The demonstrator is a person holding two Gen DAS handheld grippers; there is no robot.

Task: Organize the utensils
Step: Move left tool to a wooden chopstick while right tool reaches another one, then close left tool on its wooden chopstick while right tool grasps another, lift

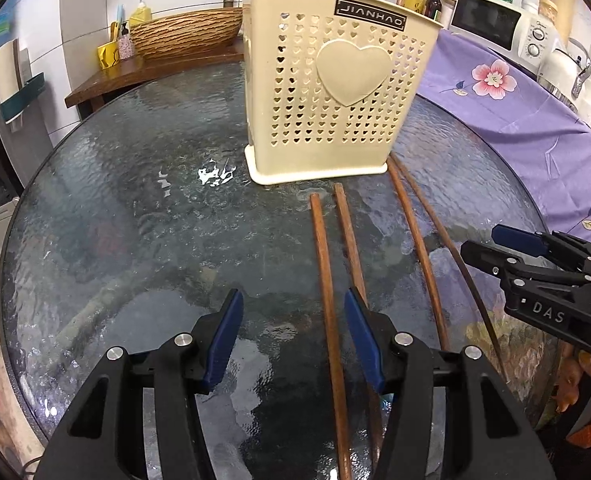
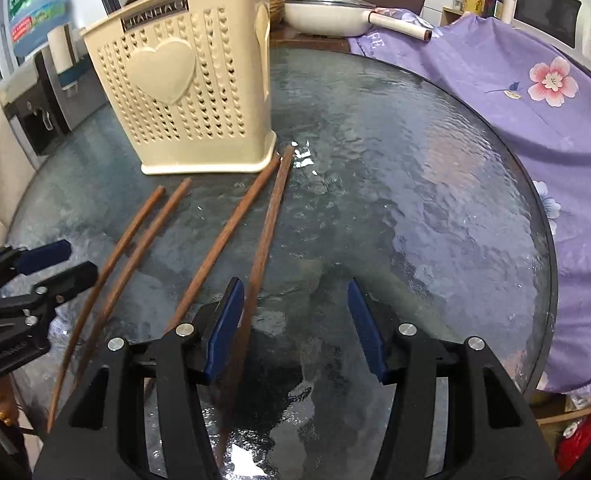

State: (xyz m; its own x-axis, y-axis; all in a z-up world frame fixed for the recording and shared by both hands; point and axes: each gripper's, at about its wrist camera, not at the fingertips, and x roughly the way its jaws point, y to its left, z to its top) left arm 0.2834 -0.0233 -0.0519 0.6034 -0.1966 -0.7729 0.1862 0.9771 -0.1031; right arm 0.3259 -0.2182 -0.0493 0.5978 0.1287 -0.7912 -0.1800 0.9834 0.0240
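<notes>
My left tool (image 1: 293,300) and right tool (image 2: 295,290) hang spread, pinching nothing, over four chopsticks (image 1: 325,264) lying before the basket (image 1: 331,92) on the desk (image 1: 135,200).

on the round glass table (image 1: 135,200), in the left wrist view, the utensil holder (image 1: 335,92) stands at twelve o'clock. four chopsticks (image 1: 327,280) lie before it, running toward six o'clock. the cloth (image 1: 515,112) lies at two o'clock, the microwave (image 1: 495,24) behind it.
</notes>
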